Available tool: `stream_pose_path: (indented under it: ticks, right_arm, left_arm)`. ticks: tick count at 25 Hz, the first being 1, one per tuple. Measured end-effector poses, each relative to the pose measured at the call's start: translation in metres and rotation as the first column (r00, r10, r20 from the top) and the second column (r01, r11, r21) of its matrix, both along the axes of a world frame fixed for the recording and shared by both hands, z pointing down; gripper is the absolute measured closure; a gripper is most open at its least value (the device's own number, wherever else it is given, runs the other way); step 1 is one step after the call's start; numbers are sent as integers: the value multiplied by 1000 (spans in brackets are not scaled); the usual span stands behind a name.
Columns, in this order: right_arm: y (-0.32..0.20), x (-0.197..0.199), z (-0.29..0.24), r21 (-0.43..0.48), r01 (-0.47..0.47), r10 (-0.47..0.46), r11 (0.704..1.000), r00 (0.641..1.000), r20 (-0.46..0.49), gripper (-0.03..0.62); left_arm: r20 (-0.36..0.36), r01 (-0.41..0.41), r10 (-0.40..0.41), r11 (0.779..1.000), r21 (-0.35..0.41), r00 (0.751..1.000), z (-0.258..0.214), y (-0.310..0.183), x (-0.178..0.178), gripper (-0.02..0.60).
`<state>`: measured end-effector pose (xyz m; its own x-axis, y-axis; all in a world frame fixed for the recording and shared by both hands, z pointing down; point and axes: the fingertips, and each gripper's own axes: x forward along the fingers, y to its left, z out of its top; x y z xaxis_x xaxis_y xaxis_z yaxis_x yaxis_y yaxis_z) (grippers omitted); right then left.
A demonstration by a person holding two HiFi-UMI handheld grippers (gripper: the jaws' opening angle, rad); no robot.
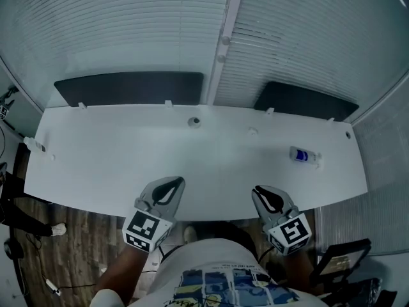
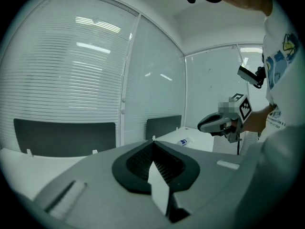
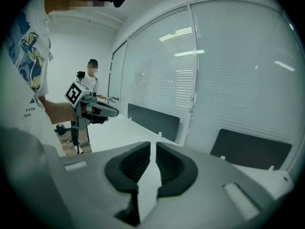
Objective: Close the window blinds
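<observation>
White slatted blinds hang over the windows behind the table: a left blind point(image 1: 128, 24) and a right blind point(image 1: 313, 37), with a white post and a hanging wand point(image 1: 225, 40) between them. In the left gripper view the blinds point(image 2: 71, 70) are lowered as far as the dark panels. My left gripper point(image 1: 176, 183) hovers over the table's near edge, shut and empty, its jaws meeting at the tip point(image 2: 153, 143). My right gripper point(image 1: 259, 190) is beside it to the right, also shut with nothing in it point(image 3: 153, 144). Both are well short of the blinds.
A white table point(image 1: 115, 158) runs between me and the windows. Two dark panels point(image 1: 128, 88) point(image 1: 307, 100) stand along its far edge. A small bottle point(image 1: 305, 155) lies at the right and a round fitting point(image 1: 194, 121) near the middle. A person point(image 3: 90, 80) stands at the far left.
</observation>
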<state>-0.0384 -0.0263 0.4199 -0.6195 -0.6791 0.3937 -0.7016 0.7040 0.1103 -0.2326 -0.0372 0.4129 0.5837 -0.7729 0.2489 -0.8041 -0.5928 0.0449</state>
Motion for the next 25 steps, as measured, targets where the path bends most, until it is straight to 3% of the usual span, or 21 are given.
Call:
stream_pose_path:
  ticks: [10,15,25]
  right_arm:
    - [25,-4,-10,15,26,-27,1000,999,45,565]
    - [51,20,-12,14,20,-20,1000,998,53,565]
    - [116,59,-12,19,27,-29,999,997,66,566]
  left_arm:
    - [-19,-6,6,1000,-1,1000,-9,33,8,575]
    - [-26,-14,13,1000,-17,1000,-15,57,34,575]
    - [-45,-4,5,1000,24,999,-30,116,74,575]
